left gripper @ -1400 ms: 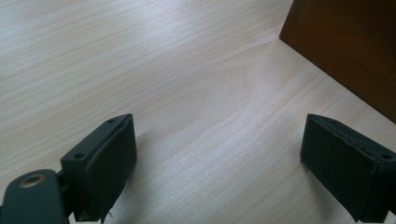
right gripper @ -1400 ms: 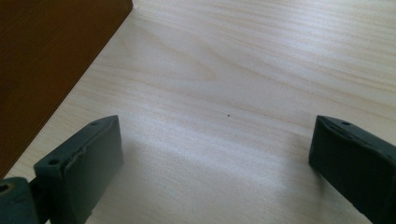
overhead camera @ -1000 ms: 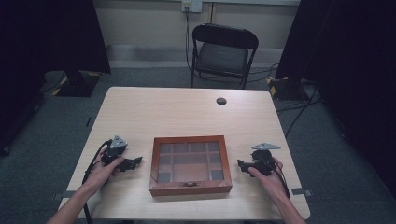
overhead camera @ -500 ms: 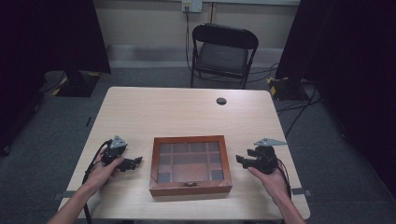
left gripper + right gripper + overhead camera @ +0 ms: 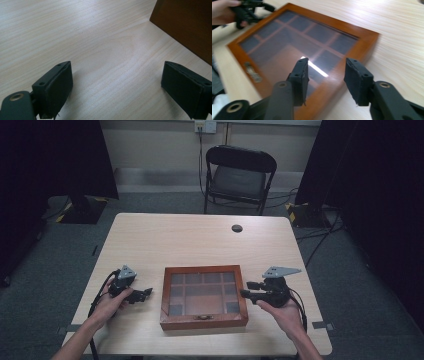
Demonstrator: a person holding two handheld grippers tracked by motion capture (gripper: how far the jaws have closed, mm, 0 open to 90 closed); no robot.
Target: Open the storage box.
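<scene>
High view: the glass-lidded brown wooden box (image 5: 204, 296) lies between both wide-open, empty hand-held grippers, the right hand-held gripper (image 5: 248, 290) probably nearer.

**Materials and finishes**

Table (image 5: 200, 240): pale wood-grain top, smooth, with a soft sheen.
Box (image 5: 367, 37): reddish-brown wood frame, polished; glossy glass lid pane reflecting light; small metal clasp (image 5: 253, 72) at the front edge.
Left gripper (image 5: 117, 82) and right gripper (image 5: 325, 80): matt black plastic.

Light wood table (image 5: 200, 240), glass-lidded wooden box (image 5: 204, 296) near its front edge, small dark disc, perhaps a cap (image 5: 237, 228), farther back
</scene>
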